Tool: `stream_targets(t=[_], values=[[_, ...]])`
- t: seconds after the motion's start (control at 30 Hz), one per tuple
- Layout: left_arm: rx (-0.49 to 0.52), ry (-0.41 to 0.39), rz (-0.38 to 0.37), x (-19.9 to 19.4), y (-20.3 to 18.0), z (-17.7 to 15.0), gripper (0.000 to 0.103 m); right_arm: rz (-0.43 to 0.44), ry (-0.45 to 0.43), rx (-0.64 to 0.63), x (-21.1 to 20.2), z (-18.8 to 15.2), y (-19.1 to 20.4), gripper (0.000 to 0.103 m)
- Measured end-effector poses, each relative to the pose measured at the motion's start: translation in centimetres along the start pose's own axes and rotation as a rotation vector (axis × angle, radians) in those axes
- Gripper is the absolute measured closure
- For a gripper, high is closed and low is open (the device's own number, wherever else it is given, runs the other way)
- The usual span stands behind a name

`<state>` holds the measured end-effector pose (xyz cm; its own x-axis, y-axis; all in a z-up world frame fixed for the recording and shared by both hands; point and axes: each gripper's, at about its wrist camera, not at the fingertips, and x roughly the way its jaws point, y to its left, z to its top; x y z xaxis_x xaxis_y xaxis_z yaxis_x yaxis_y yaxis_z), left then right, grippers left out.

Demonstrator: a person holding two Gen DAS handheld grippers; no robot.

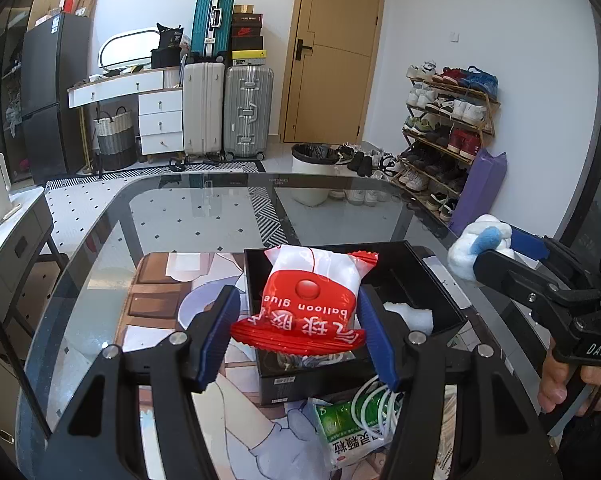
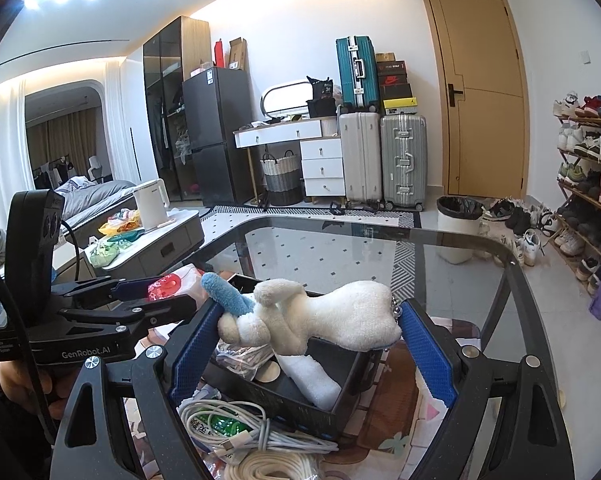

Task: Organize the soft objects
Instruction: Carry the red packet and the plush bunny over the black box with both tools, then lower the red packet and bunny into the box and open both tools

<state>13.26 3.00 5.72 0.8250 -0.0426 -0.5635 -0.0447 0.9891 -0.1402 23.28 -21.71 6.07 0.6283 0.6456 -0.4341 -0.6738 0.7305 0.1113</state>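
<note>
My left gripper (image 1: 296,308) is shut on a red and white packet (image 1: 312,280) marked "balloon glue". It holds the packet above the near side of an open black box (image 1: 404,276). My right gripper (image 2: 310,318) is shut on a white plush dog (image 2: 340,316) with a blue ear, which lies sideways between the blue pads over the same black box (image 2: 284,404). Each view shows the other gripper. The right gripper (image 1: 496,254) and the plush dog (image 1: 470,248) are at the right edge. The left gripper (image 2: 156,294) and the packet (image 2: 168,284) are at the left.
A white foam piece (image 2: 308,380) lies inside the box. White cables (image 2: 236,432) and a green sachet (image 1: 348,432) lie on a printed mat in front of it. All of this rests on a glass table (image 1: 180,220). A hand (image 1: 560,384) grips the right tool.
</note>
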Motion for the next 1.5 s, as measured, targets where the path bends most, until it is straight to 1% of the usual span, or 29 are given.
stream_targets(t=[0.57, 0.9, 1.03, 1.1, 1.17, 1.23, 1.3, 1.33, 1.37, 1.5], values=[[0.008, 0.056, 0.009, 3.2, -0.1, 0.1, 0.043, 0.050, 0.068, -0.001, 4.0, 0.4, 0.2, 0.014], [-0.001, 0.078, 0.016, 4.3, 0.1, 0.1, 0.042, 0.043, 0.081, -0.010, 5.6, 0.8, 0.3, 0.013], [-0.002, 0.080, 0.012, 4.2, 0.3, 0.1, 0.042, 0.055, 0.087, -0.007, 6.1, 0.7, 0.3, 0.009], [-0.006, 0.089, 0.008, 4.1, 0.4, 0.2, 0.039, 0.039, 0.086, -0.014, 5.9, 0.6, 0.3, 0.008], [-0.009, 0.089, 0.010, 4.0, 0.5, 0.1, 0.026, 0.029, 0.078, -0.018, 5.5, 0.5, 0.3, 0.005], [-0.007, 0.081, 0.018, 3.6, 0.4, 0.1, 0.025, 0.016, 0.078, -0.020, 5.1, 0.5, 0.3, 0.004], [-0.003, 0.078, 0.026, 3.3, 0.4, 0.1, 0.014, 0.012, 0.076, -0.027, 4.7, 0.5, 0.4, 0.003], [-0.005, 0.069, 0.038, 3.0, 0.4, 0.0, 0.003, 0.008, 0.078, -0.027, 4.4, 0.3, 0.4, 0.002], [-0.006, 0.050, 0.047, 2.6, 0.5, 0.0, 0.000, 0.004, 0.080, -0.026, 4.0, 0.2, 0.5, 0.001], [0.005, 0.022, 0.062, 1.5, 0.7, -0.3, 0.000, 0.004, 0.095, -0.013, 2.9, -0.7, 0.6, 0.001]])
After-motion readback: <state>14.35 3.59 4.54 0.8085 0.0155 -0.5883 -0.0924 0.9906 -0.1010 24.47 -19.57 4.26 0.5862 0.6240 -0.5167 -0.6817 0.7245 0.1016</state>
